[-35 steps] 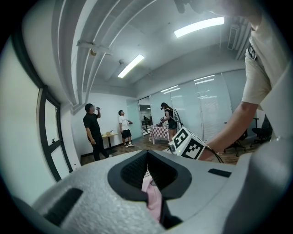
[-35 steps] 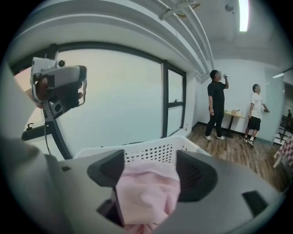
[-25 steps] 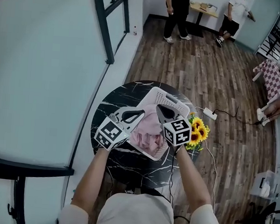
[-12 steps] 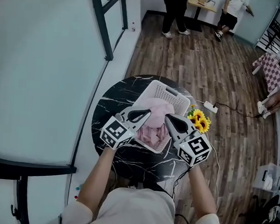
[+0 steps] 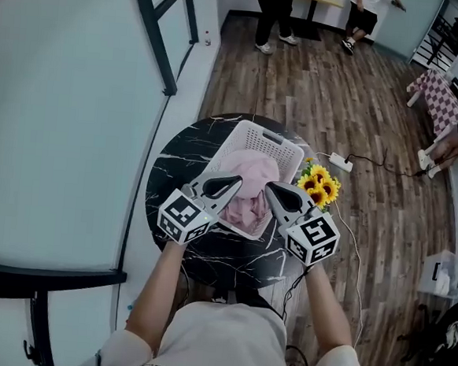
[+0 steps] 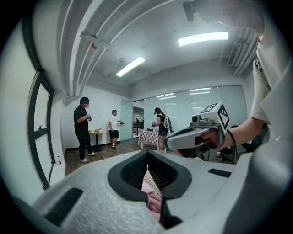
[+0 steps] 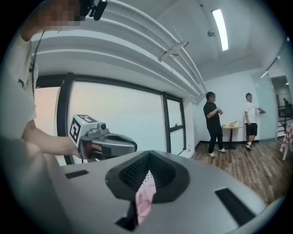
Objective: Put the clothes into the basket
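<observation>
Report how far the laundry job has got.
Done: the pink garment lies inside the white basket on the table. In hand: left tool and right tool are shut at its near edge, pink showing between their jaws; a grip is unclear. Left: let go and withdraw; no other clothes show.
</observation>
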The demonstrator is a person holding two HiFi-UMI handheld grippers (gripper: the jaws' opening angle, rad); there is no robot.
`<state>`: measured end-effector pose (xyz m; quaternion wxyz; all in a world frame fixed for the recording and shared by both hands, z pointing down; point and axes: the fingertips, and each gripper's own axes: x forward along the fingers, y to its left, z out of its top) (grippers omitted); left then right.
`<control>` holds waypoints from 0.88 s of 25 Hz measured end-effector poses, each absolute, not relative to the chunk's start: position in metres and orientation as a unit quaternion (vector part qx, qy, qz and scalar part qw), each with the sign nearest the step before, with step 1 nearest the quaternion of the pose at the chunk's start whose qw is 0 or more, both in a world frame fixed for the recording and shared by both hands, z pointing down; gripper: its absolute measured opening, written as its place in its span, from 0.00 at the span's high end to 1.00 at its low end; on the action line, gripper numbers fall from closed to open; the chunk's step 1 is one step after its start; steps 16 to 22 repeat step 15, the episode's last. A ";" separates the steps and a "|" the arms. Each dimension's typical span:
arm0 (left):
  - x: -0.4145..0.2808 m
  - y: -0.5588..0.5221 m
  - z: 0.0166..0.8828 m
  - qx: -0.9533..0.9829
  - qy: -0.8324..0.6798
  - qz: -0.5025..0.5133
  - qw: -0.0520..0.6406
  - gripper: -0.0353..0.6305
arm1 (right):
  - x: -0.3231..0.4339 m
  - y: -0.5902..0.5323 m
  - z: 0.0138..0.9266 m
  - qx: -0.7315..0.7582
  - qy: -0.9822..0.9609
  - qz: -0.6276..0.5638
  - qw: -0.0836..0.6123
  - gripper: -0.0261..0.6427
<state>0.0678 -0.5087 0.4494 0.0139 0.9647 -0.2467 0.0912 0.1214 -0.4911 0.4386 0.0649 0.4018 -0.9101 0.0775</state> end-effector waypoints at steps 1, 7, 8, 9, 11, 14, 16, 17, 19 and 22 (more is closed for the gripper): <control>0.068 -0.508 0.448 0.965 -0.247 0.088 0.015 0.92 | 0.123 -0.491 0.440 0.403 -0.909 0.078 0.066 0.93; 0.071 -0.508 0.449 0.965 -0.244 0.100 0.002 0.92 | 0.121 -0.494 0.441 0.399 -0.910 0.092 0.060 0.93; 0.070 -0.508 0.449 0.964 -0.244 0.102 0.001 0.92 | 0.119 -0.493 0.441 0.397 -0.911 0.090 0.061 0.93; 0.069 -0.507 0.449 0.964 -0.246 0.103 0.000 0.92 | 0.118 -0.492 0.441 0.395 -0.912 0.089 0.062 0.93; 0.068 -0.505 0.450 0.963 -0.249 0.105 0.000 0.92 | 0.117 -0.490 0.443 0.394 -0.913 0.088 0.065 0.93; 0.066 -0.507 0.451 0.962 -0.253 0.106 0.000 0.92 | 0.114 -0.491 0.444 0.392 -0.913 0.089 0.068 0.93; 0.065 -0.508 0.451 0.961 -0.254 0.107 0.000 0.92 | 0.113 -0.491 0.445 0.391 -0.914 0.089 0.069 0.93; 0.065 -0.508 0.451 0.961 -0.254 0.107 0.000 0.92 | 0.113 -0.491 0.445 0.391 -0.914 0.089 0.069 0.93; 0.065 -0.508 0.451 0.961 -0.254 0.107 0.000 0.92 | 0.113 -0.491 0.445 0.391 -0.914 0.089 0.069 0.93; 0.065 -0.508 0.451 0.961 -0.254 0.107 0.000 0.92 | 0.113 -0.491 0.445 0.391 -0.914 0.089 0.069 0.93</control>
